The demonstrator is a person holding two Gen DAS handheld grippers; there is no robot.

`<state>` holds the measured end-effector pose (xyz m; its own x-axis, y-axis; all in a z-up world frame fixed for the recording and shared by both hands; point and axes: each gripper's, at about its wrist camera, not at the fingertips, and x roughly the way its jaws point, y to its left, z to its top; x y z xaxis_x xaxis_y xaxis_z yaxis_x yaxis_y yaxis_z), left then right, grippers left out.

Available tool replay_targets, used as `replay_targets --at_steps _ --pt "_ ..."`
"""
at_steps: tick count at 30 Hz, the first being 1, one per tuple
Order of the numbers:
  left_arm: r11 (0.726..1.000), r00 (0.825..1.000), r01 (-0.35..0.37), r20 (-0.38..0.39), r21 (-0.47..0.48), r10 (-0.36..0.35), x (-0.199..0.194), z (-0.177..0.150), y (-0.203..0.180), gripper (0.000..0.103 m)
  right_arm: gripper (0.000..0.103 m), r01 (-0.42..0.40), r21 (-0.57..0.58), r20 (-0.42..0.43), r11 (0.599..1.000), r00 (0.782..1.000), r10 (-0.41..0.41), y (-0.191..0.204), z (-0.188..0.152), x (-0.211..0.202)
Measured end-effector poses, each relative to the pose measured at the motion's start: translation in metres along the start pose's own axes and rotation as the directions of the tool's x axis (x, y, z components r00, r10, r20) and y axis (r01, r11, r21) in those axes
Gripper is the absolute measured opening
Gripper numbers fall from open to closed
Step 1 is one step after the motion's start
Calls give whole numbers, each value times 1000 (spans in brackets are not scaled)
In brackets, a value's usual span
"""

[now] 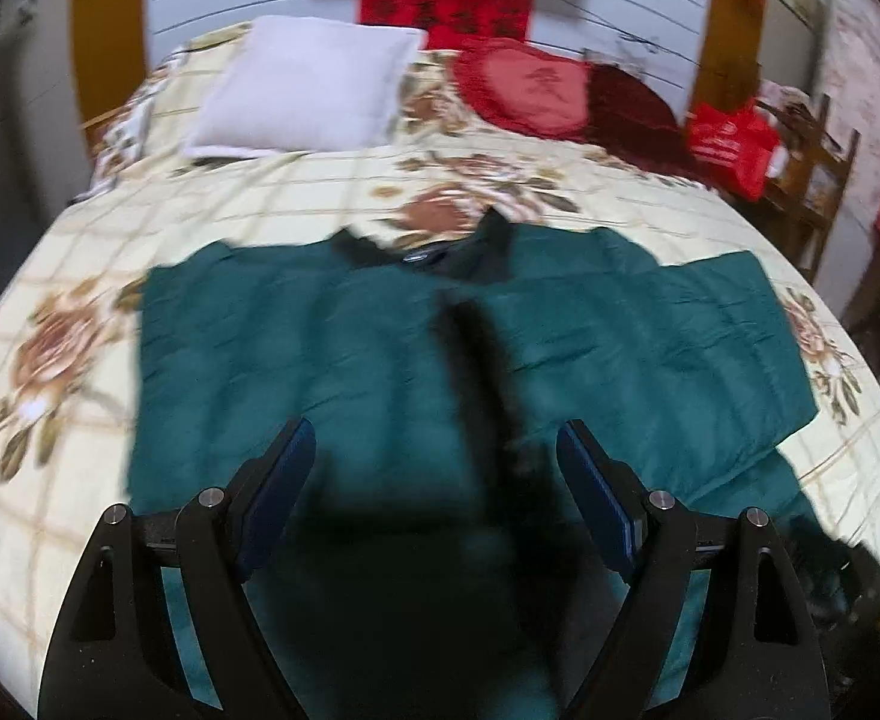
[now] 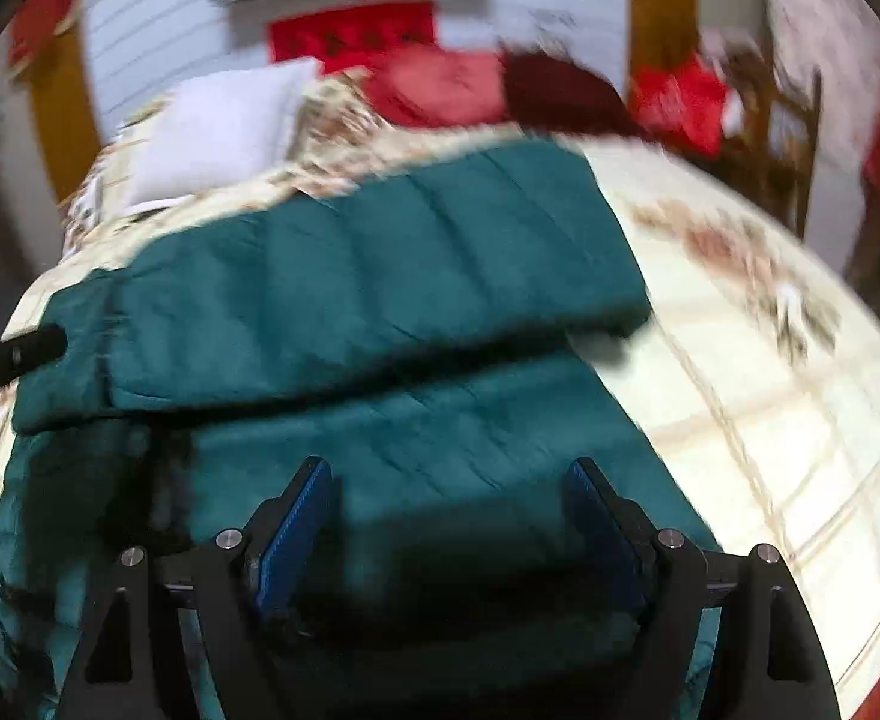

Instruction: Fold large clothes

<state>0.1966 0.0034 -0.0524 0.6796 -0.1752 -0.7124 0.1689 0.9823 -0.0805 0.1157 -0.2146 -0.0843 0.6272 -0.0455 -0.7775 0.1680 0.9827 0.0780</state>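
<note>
**Left wrist, right wrist: jacket spread, both grippers poised**

Left wrist view: the teal jacket (image 1: 332, 360) lies flat on the floral bed (image 1: 68, 276), front up, dark zip line running down its middle. Collar (image 1: 476, 252) points away toward the white pillow (image 1: 302, 96); the hem sits under the camera. Body's long axis runs from near edge to headboard, and the right-hand sleeve (image 1: 734, 324) stretches out sideways. The left gripper (image 1: 434, 468) hovers over the lower body, fingers spread wide, nothing between them.

Right wrist view: motion blur here. That sleeve (image 2: 380, 282) lies crosswise over the bed, its long axis running left to right across the frame, with the jacket's side panel nearer the camera. The right gripper (image 2: 452, 510) hangs above that panel, fingers apart, empty.

My call: folding has barely begun. To do it well, pinch the sleeve near cuff and shoulder together, carry it across the chest, lay it flat and keep the padding from bunching.
</note>
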Motion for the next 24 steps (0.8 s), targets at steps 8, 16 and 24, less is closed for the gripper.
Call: replay_targets --at_steps 8,16,24 --pt "993 992 113 -60 -42 -115 26 6 -19 6 78 -56 70 -35 996 998 58 -24 5 14" --pt "979 980 189 75 -80 -184 -36 24 6 5 79 -55 79 -34 995 998 58 -25 -2 13" --pt "992 977 92 198 -89 -73 -99 44 75 5 79 -56 101 -31 993 998 59 -30 -3 14"
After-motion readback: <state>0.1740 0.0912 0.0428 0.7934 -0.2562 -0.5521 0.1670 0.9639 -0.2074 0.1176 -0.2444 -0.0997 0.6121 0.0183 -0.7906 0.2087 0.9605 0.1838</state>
